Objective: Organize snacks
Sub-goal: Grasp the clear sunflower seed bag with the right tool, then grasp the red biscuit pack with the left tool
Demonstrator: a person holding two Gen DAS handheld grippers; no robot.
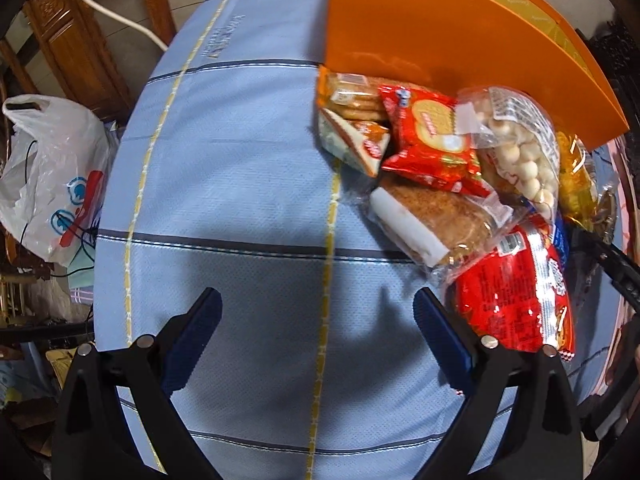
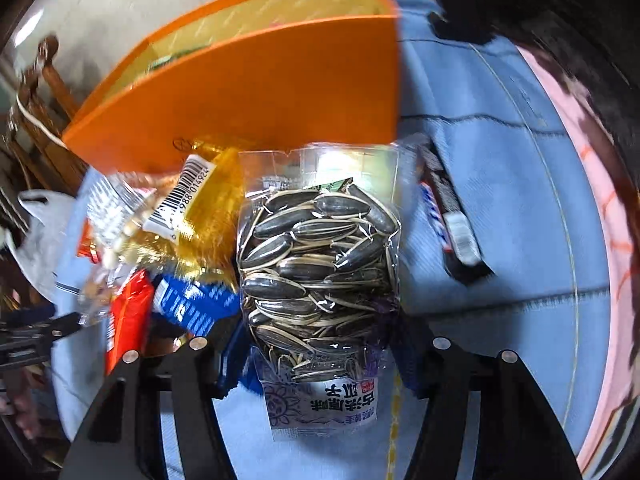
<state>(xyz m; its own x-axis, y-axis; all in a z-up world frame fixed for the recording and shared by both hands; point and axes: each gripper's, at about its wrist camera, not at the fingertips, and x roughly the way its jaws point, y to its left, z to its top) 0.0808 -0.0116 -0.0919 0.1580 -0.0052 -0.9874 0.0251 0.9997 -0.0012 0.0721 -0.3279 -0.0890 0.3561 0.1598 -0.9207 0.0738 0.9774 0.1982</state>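
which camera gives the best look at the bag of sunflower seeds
The right wrist view: the bag of sunflower seeds fills its centre between the right gripper fingers, seeds and label clear. The left wrist view does not show that bag, only other snack packets.

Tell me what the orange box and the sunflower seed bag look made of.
The orange box: likely matte cardboard, with thin flat walls and a yellow lining. The sunflower seed bag, between the right gripper fingers: clear glossy plastic film, since the seeds show through and it glints.

Bare blue cloth (image 1: pixel 240 208) lies open beneath the left gripper (image 1: pixel 318 334). Snack pile (image 1: pixel 448 184) and orange box (image 1: pixel 440 52) crowd its right
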